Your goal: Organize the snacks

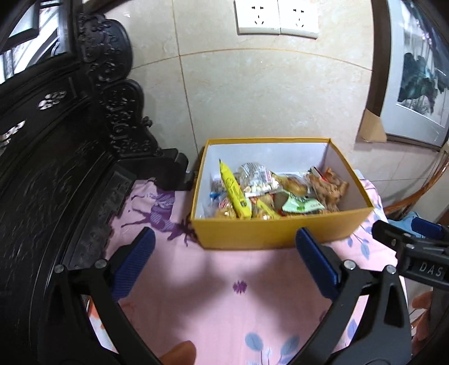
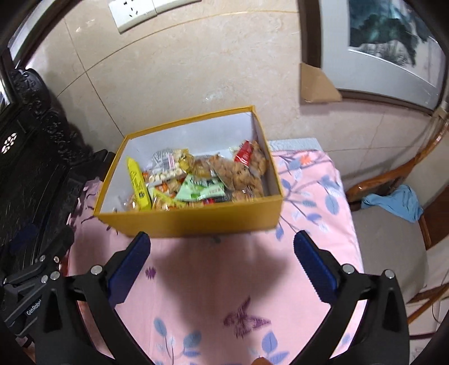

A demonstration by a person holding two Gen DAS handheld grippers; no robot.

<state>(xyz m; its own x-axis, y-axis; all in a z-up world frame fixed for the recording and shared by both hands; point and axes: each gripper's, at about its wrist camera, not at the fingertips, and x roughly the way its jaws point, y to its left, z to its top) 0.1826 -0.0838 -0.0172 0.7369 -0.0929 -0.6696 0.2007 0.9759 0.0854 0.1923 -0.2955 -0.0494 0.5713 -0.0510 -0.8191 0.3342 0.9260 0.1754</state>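
A yellow cardboard box (image 1: pixel 280 230) with a white inside stands on the pink flowered cloth near the wall; it also shows in the right wrist view (image 2: pixel 196 221). It holds several snack packets, among them a long yellow packet (image 1: pixel 234 192), a clear bag of small white pieces (image 1: pixel 259 182), a green packet (image 2: pixel 200 191) and bags of brown biscuits (image 2: pixel 244 174). My left gripper (image 1: pixel 224 241) is open and empty, just in front of the box. My right gripper (image 2: pixel 221 244) is open and empty, also just in front of the box; it shows at the right edge of the left wrist view (image 1: pixel 404 238).
A dark carved wooden piece (image 1: pixel 56 168) stands close on the left. A tiled wall with sockets (image 1: pixel 276 16) is behind the box. A framed picture (image 2: pixel 393 47) leans at the right. A wooden chair with a blue cloth (image 2: pixel 393 202) is beside the table's right edge.
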